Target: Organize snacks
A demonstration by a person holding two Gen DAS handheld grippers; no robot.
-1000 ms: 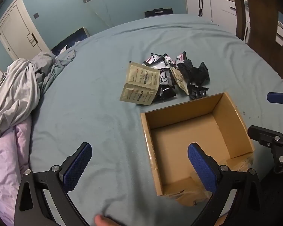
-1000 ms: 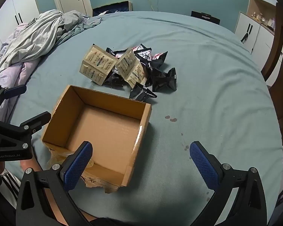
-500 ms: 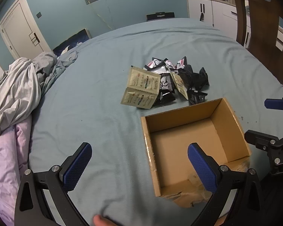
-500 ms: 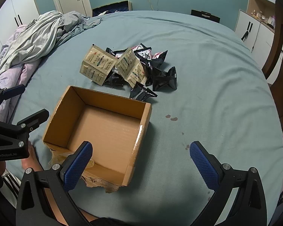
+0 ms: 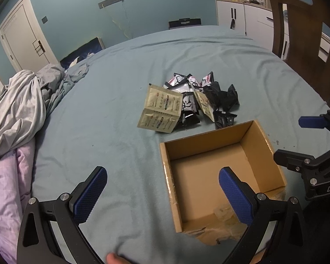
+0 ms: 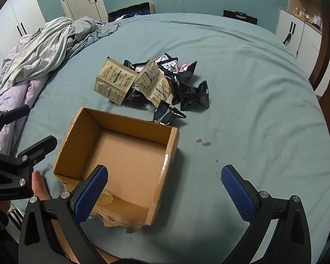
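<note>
An empty brown cardboard box (image 5: 220, 173) (image 6: 125, 154) lies open on a blue-green bed sheet (image 5: 99, 132) (image 6: 242, 77). Behind it sits a pile of snack packets: several black ones (image 5: 222, 98) (image 6: 191, 94) and beige ones (image 5: 161, 109) (image 6: 114, 80). My left gripper (image 5: 162, 189) hovers open over the box's left wall, holding nothing. Over the box's right wall my right gripper (image 6: 165, 189) is open and empty too. Each gripper appears at the edge of the other's view.
Crumpled grey and lilac bedding (image 5: 15, 110) (image 6: 39, 52) is heaped at the left. A wooden chair (image 5: 301, 28) and white cabinets (image 5: 248, 17) stand at the right. Small brown stains (image 6: 203, 142) mark the sheet right of the box. A person's bare foot (image 6: 38, 184) shows near the box.
Both grippers have drifted slightly forward and up; the box and snack pile sit a little lower in view. Nothing was picked up or moved.
</note>
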